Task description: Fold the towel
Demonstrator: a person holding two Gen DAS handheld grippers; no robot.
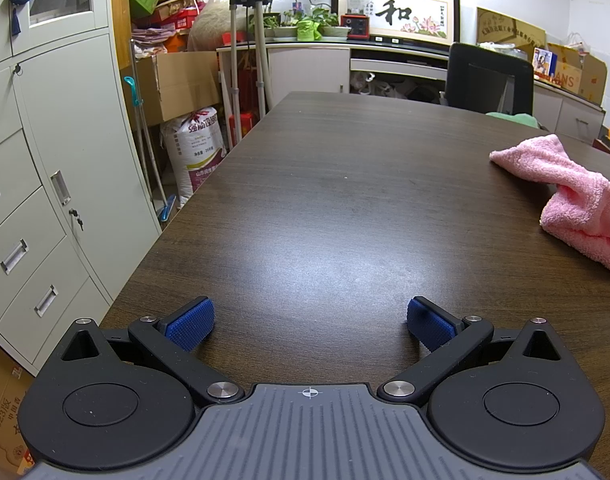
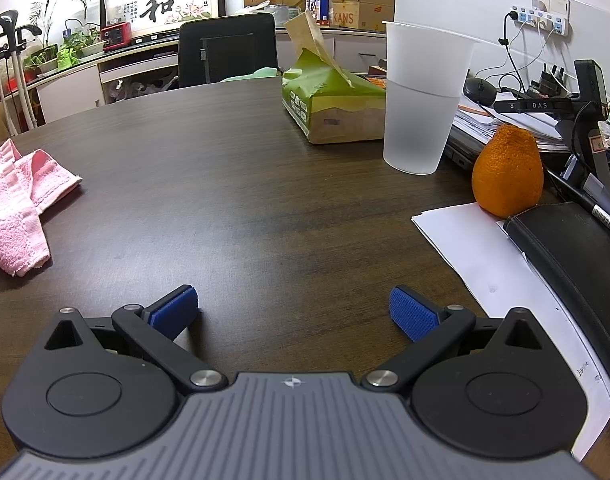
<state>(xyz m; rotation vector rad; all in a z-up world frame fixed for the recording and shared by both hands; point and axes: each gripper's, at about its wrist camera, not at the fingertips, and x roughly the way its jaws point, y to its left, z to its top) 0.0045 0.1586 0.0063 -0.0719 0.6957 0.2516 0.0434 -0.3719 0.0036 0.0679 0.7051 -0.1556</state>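
Note:
A crumpled pink towel [image 1: 573,192] lies on the dark wooden table [image 1: 325,200], at the right edge of the left wrist view. The same pink towel [image 2: 15,200] shows at the left edge of the right wrist view, so it lies between the two grippers. My left gripper [image 1: 311,322] hangs open low over bare table, well left of the towel, its blue pads holding nothing. My right gripper [image 2: 293,312] is open too, over bare table [image 2: 245,208] to the right of the towel, with nothing between its fingers.
To the right stand a translucent plastic cup [image 2: 423,104], a green tissue box [image 2: 329,104], an orange fruit [image 2: 509,172], white paper [image 2: 477,248] and a black pad [image 2: 577,248]. A black chair [image 1: 489,78] sits at the far side. Grey cabinets [image 1: 45,160] flank the table's left edge.

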